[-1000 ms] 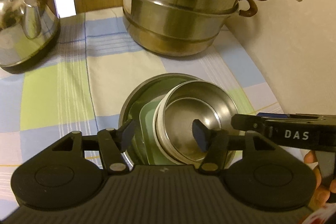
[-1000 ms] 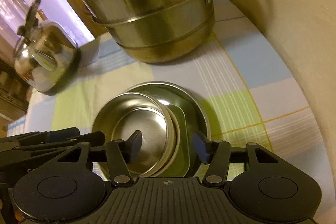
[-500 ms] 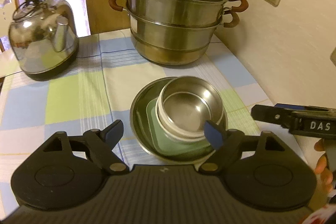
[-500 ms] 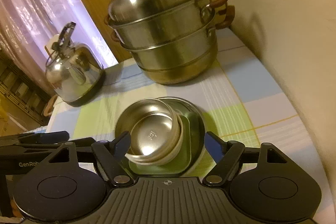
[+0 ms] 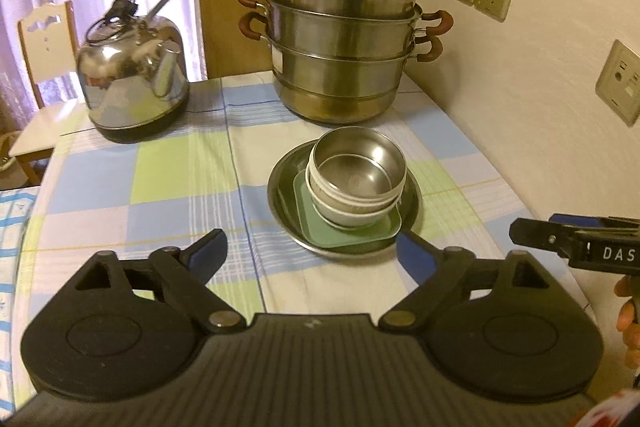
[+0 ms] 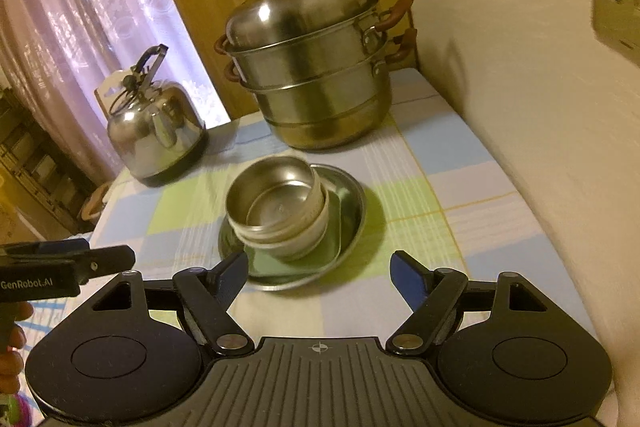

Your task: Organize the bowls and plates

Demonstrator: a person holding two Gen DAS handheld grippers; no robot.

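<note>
The stacking looks finished: two steel bowls (image 5: 357, 174) nest inside a white bowl (image 5: 340, 213), on a green square plate (image 5: 348, 233), all in a round steel plate (image 5: 280, 195) toward the table's wall-side edge. The left gripper (image 5: 310, 253) has just been opening (nothing between its pads); the right gripper (image 6: 320, 273) gapes empty too.

The steel bowl (image 5: 362, 167) is hiding most of the white bowl (image 5: 344, 211) under it and the middle of the green square plate (image 5: 348, 235). The left view's right edge is cutting off the right gripper (image 5: 576, 247) and the hand (image 5: 628, 323) holding it. In the right view, the steamer pot (image 6: 316, 83) is blurring slightly, and the chair (image 6: 110, 85) is mostly hiding behind the kettle (image 6: 156, 131).
</note>
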